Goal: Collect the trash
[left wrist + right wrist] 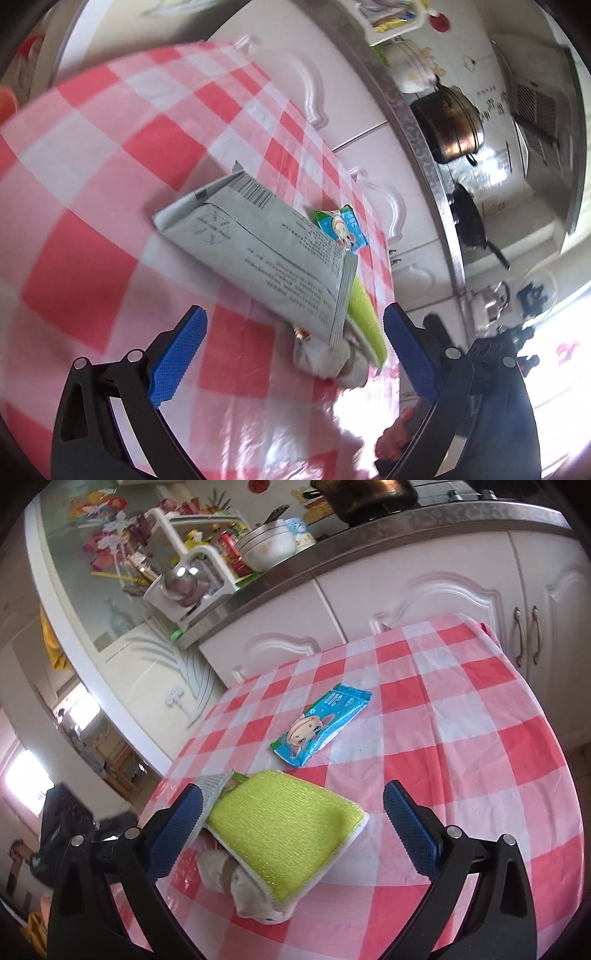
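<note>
Both my claws are wide open and hold nothing. My left claw (295, 350) points at a flat grey packet (258, 247) with a barcode and tiny print I cannot read. My right claw (293, 834) hangs over a bumpy yellow-green sponge (288, 830). The sponge leans on a crumpled grey-white lump (255, 904). Past the sponge lies a shiny blue wrapper (321, 725) with a cartoon face. All sit on the red-and-white checked cloth (480, 738).

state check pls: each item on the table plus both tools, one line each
left tool: open, empty
right tool: open, empty
grey packet: flattened, propped on the pile
green sponge: tilted, resting on the paper wad
paper wad: crumpled
blue wrapper: lying flat, apart
</note>
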Tool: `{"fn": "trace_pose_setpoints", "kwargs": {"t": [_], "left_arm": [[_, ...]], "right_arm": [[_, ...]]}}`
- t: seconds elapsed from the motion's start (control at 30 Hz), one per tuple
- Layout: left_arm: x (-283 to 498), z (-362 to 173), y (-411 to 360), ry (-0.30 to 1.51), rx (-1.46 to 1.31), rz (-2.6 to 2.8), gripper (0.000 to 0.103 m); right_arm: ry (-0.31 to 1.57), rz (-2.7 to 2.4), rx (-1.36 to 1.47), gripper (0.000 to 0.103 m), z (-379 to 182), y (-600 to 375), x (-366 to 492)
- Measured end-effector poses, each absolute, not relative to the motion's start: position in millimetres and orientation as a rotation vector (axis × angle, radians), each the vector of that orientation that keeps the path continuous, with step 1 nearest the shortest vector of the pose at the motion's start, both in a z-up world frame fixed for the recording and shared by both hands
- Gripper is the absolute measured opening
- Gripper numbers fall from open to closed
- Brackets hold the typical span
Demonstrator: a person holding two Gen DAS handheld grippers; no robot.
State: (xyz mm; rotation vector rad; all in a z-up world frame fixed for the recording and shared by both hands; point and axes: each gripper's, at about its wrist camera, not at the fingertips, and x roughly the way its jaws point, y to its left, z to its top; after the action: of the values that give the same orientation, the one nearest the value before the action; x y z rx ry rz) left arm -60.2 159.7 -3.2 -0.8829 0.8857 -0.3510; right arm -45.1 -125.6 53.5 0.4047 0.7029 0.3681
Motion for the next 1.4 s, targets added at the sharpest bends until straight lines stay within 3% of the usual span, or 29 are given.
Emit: {"fn": "trace_pose_setpoints", "kwargs": {"t": [0.4, 0.77, 1.4], "left_arm": [[-21, -6, 134, 0.863, -0.943, -0.344, 0.095], [3, 9, 163, 0.766, -0.89, -0.2, 0.095], [29, 26, 111, 0.96, -0.231, -0.009, 0.095]], "right_arm": [[0.802, 0.43, 0.222, 0.099, 37, -96, -17], [0.897, 0.51, 0.199, 0.099, 26, -84, -14], [0.935, 0.608, -0.034, 0.099, 24, -56, -38]]}}
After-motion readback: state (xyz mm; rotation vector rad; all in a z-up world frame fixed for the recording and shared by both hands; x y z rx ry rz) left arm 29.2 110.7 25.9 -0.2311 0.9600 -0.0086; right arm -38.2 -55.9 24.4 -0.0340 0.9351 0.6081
